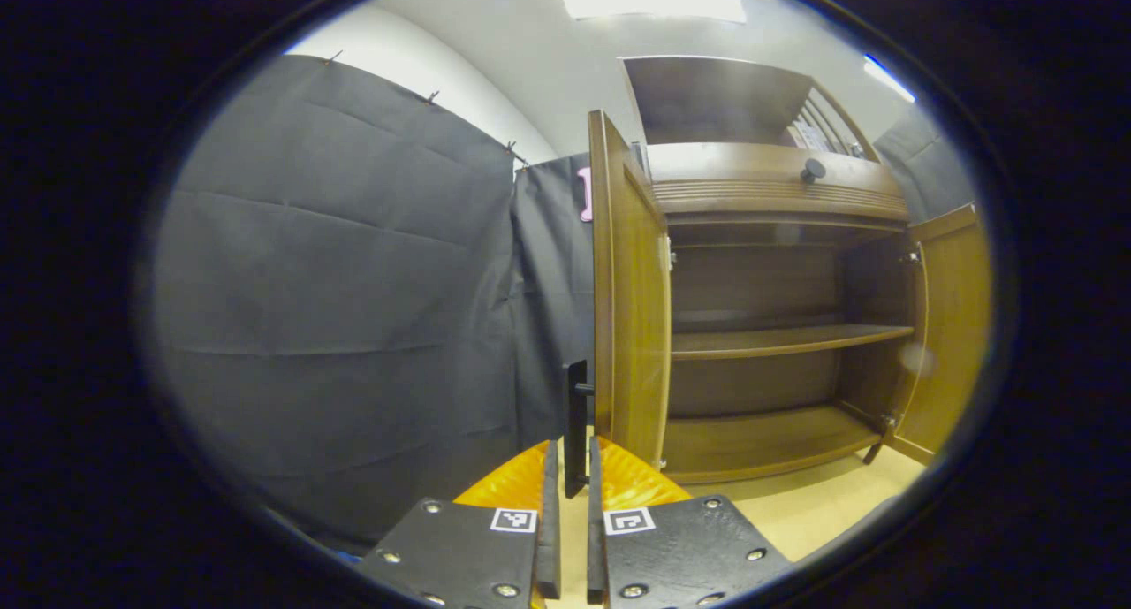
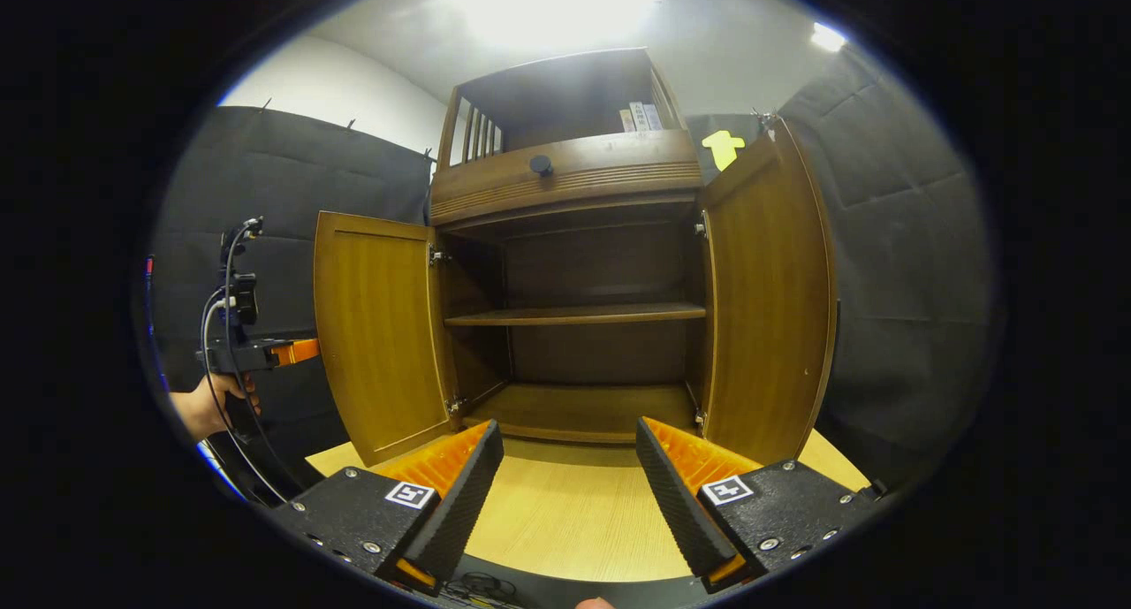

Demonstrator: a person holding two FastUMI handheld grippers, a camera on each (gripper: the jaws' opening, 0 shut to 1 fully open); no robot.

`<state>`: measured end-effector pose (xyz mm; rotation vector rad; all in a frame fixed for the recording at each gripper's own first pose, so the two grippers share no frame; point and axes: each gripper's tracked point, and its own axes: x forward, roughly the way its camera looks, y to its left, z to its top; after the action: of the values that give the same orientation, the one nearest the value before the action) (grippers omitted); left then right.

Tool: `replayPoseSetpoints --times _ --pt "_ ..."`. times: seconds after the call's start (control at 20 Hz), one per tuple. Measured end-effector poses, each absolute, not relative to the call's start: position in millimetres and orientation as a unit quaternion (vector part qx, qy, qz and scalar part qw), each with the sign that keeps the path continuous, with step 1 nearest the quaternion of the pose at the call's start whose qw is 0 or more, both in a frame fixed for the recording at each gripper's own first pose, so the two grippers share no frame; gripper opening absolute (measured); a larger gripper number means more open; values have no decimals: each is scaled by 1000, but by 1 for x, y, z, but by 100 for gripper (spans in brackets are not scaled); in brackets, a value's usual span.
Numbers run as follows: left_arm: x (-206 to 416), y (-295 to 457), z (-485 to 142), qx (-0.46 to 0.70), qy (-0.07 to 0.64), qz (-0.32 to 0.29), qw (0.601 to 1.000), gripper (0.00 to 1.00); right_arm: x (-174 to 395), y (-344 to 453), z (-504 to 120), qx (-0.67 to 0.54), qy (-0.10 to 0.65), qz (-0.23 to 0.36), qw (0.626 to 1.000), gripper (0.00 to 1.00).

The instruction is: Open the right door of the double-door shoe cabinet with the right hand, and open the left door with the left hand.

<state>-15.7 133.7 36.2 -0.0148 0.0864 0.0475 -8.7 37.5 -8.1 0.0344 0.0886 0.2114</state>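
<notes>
Nothing readable here tbh, just square coded markers [image 1: 513, 520] on the gripper bodies, no actual text.

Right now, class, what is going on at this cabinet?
A person is opening a wooden shoe cabinet with tongs in each hand. Both doors stand open: the left door and the right door. The left tongs are nearly closed around the left door's handle. The right tongs are open, holding nothing, facing the bare shelves.

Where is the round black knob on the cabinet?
The round black knob sits on the drawer front above the open shelf space, between the left door and the right door in the right gripper view, just under the top cubby.
</notes>
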Motion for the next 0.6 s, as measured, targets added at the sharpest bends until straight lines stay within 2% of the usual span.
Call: replayPoseSetpoints --times 0.15,0.2,0.3,0.5,0.6 --pt "-24 131 46 -6 33 17 999 16 -7 32 1 17 34 97 995 92" --pt "-28 127 47 -6 32 11 999 9 -8 28 2 19 34 92 995 94" --pt "-38 121 50 -3 30 -7 1000 17 -6 24 6 23 35 79 996 94" --pt "-45 103 60 -5 23 -42 999 16 -5 12 10 28 33 53 998 92" --pt "-53 90 63 -9 21 -58 998 12 -5 7 11 34 32 43 998 94"
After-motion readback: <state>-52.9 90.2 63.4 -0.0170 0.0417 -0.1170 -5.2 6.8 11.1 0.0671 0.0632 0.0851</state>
